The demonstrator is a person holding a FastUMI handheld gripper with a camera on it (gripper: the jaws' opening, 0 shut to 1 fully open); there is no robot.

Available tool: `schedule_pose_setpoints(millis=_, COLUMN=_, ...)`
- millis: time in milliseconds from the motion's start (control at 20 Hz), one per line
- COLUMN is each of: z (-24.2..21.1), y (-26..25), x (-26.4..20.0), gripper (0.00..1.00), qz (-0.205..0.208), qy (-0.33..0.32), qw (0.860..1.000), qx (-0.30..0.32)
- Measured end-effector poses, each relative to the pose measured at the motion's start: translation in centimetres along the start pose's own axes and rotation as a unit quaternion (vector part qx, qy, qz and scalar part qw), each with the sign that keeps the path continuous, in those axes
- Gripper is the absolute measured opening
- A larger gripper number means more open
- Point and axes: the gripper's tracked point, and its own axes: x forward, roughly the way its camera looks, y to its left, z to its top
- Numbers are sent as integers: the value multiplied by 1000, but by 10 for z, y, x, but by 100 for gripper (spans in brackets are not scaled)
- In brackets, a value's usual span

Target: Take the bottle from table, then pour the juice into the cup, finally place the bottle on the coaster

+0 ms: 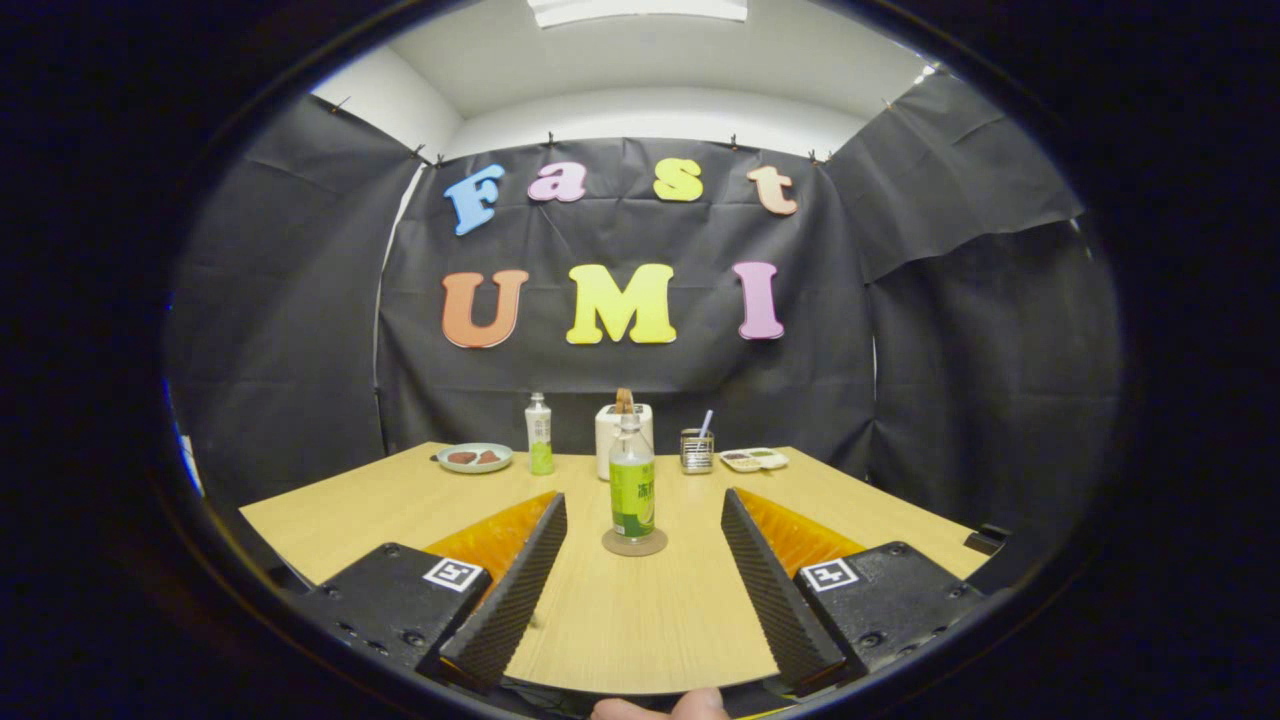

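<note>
We look from a single fisheye camera riding on the gripper [644, 520], low over the near edge of the wooden table [620, 620] and facing straight across it toward the booth's black back wall. The two fingers [510, 600] rise from the bottom of the view, spread wide apart, and frame the table's middle. The bottle [632, 478] on its coaster [634, 543] stands just ahead, between them; the far edge items seem well beyond, though the lens bends distances. The ceiling shows above.
</note>
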Motion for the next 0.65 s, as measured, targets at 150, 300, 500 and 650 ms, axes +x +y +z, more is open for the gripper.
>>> schedule_pose_setpoints(millis=150, z=-2, y=2, x=0, gripper=100, qz=-4, qy=-4, qw=1000, qx=-8)
schedule_pose_setpoints(millis=300, z=-4, y=7, x=6, gripper=100, qz=-4, qy=0, qw=1000, qx=-18)
schedule_pose_setpoints(millis=500, z=-9, y=7, x=9, gripper=100, qz=-6, qy=5, qw=1000, qx=-18)
schedule_pose_setpoints(millis=650, z=-9, y=8, x=10, gripper=100, qz=-5, qy=5, qw=1000, qx=-15)
